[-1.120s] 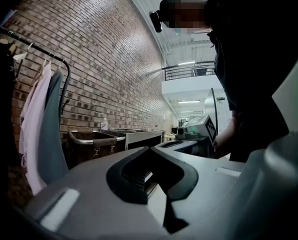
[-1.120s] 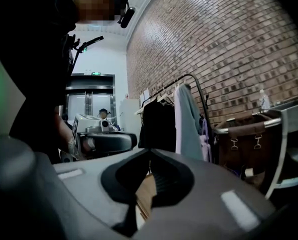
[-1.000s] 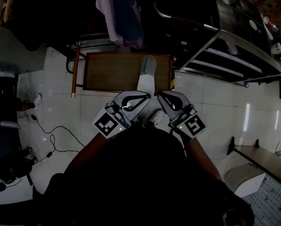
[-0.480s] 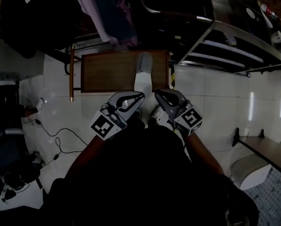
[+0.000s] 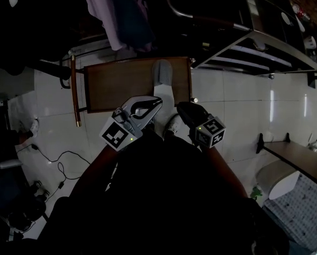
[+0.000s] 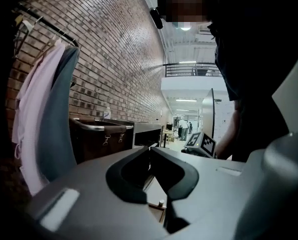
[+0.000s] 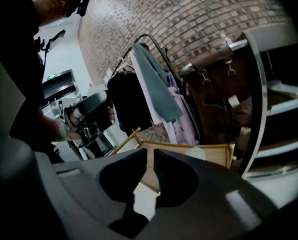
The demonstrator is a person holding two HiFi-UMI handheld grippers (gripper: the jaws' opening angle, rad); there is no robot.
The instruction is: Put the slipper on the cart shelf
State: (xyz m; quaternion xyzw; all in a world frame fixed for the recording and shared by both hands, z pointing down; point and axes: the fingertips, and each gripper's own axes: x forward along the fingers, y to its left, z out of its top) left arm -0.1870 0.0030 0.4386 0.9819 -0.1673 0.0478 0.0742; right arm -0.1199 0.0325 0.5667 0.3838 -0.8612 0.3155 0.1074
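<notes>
A grey slipper (image 5: 162,70) lies on a low brown wooden board (image 5: 121,84), with a pale strip running from it toward me. In the right gripper view only a pale bit of the slipper (image 7: 195,153) shows, on the board (image 7: 214,156). The metal cart (image 5: 265,49) with its shelves stands at the upper right. My left gripper (image 5: 157,101) is shut and empty, tips over the board's near edge. My right gripper (image 5: 181,108) hangs lower beside it; its jaws have just been opening to a narrow gap with nothing between them (image 7: 150,153). The left gripper's tips (image 6: 150,150) meet.
Clothes hang on a rack (image 5: 121,20) behind the board. A white shoe (image 5: 172,125) shows between the grippers. Cables (image 5: 57,155) trail over the white tiled floor at left. A bench (image 5: 297,158) and a pale bin (image 5: 275,182) stand at right.
Both grippers have moved toward the board. The right one has sunk and rolled, so its marker cube now sits lower and darker. The left gripper has shifted forward and slightly down.
</notes>
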